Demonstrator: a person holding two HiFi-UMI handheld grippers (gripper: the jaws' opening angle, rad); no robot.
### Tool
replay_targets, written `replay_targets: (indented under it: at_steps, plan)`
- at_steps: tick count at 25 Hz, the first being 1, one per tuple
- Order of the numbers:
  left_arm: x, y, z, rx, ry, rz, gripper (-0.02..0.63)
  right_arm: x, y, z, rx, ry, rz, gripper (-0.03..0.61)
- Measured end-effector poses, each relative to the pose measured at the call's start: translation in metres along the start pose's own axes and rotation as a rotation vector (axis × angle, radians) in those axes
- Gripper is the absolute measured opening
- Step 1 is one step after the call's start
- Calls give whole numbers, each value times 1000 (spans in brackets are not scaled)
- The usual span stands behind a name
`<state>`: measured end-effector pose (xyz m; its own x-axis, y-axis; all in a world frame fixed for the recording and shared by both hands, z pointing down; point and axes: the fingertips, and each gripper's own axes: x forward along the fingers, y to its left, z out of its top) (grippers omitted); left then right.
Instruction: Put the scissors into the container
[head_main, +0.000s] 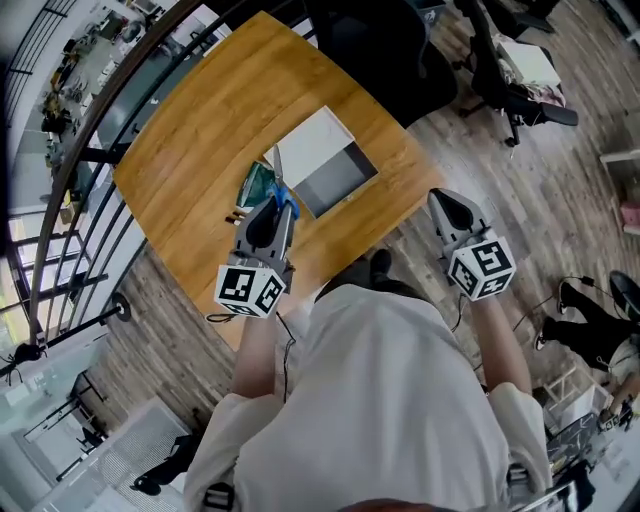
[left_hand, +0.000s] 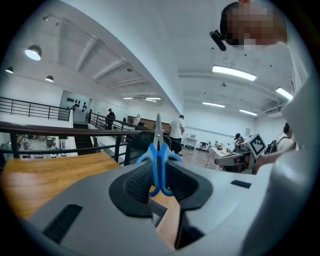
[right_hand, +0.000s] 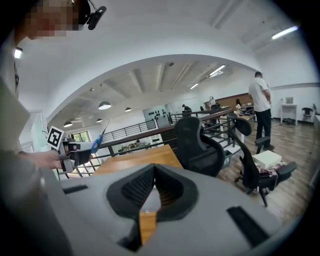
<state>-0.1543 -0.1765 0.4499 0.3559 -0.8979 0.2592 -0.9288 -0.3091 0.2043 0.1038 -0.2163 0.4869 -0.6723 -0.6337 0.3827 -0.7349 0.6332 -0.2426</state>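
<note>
Scissors (head_main: 284, 193) with blue handles sit in the left gripper (head_main: 276, 205) above the wooden table (head_main: 200, 110). Their blades point toward the container (head_main: 318, 140) just beyond, and the right gripper (head_main: 452, 212) hangs beside the table's edge. In the left gripper view, the fingers (left_hand: 134, 186) clamp the scissors (left_hand: 159, 155) by the handles, blades upright. In the right gripper view, that gripper's fingers (right_hand: 135, 187) are together, with nothing between them.
</note>
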Motion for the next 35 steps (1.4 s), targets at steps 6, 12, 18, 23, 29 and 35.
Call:
replay_targets:
  at_steps: [6, 12, 18, 23, 29, 35]
  plan:
    - [46, 18, -23, 20, 72, -75, 78, 23, -9, -8, 22, 31, -48, 3]
    - [87, 25, -66, 34, 175, -152, 78, 42, -16, -24, 56, 66, -91, 3]
    - [127, 29, -113, 65, 275, -203, 78, 65, -28, -49, 95, 110, -112, 3]
    - [147, 32, -166, 90, 391, -239, 78, 75, -31, -74, 139, 144, -131, 3]
    - [163, 35, -233, 89, 541, -247, 78, 76, -28, -99, 172, 175, -143, 3]
    - [173, 43, -285, 124, 694, -213, 78, 79, -24, -118, 192, 193, -149, 3]
